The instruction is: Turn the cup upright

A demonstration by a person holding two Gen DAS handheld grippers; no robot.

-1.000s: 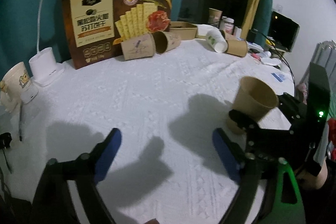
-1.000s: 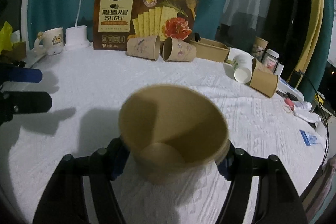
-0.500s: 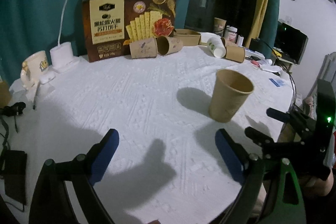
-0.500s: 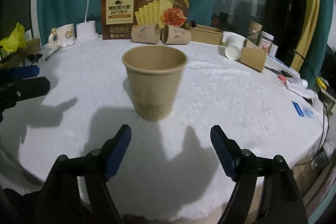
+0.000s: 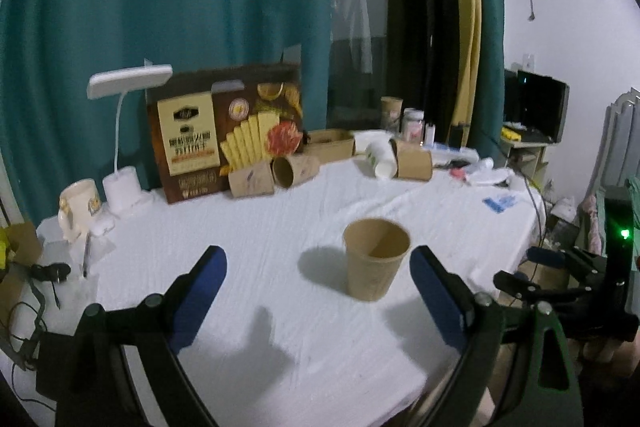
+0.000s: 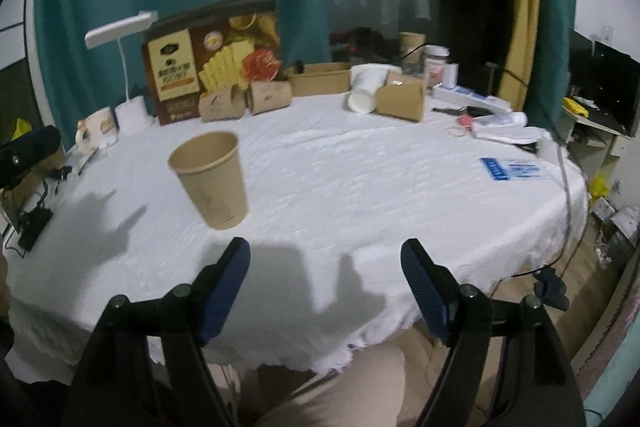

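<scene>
A brown paper cup (image 5: 376, 259) stands upright, mouth up, on the white tablecloth (image 5: 248, 227). It also shows in the right wrist view (image 6: 212, 179), left of centre. My left gripper (image 5: 318, 291) is open and empty, held back from the cup, which stands between and beyond its fingertips. My right gripper (image 6: 326, 283) is open and empty near the table's front edge, the cup ahead and to its left. The right gripper also shows at the right of the left wrist view (image 5: 532, 267).
Several paper cups (image 5: 276, 175) lie on their sides at the back before a cracker box (image 5: 224, 131). A white cup and brown cup (image 6: 384, 95) lie further right. A desk lamp (image 5: 124, 131) and a mug (image 5: 78, 203) stand at the left. Cables (image 5: 36, 291) lie at the left edge.
My right gripper has let go of the cup and pulled back to the table's edge. The cup now stands free and upright. My left gripper has also drawn back and risen.
</scene>
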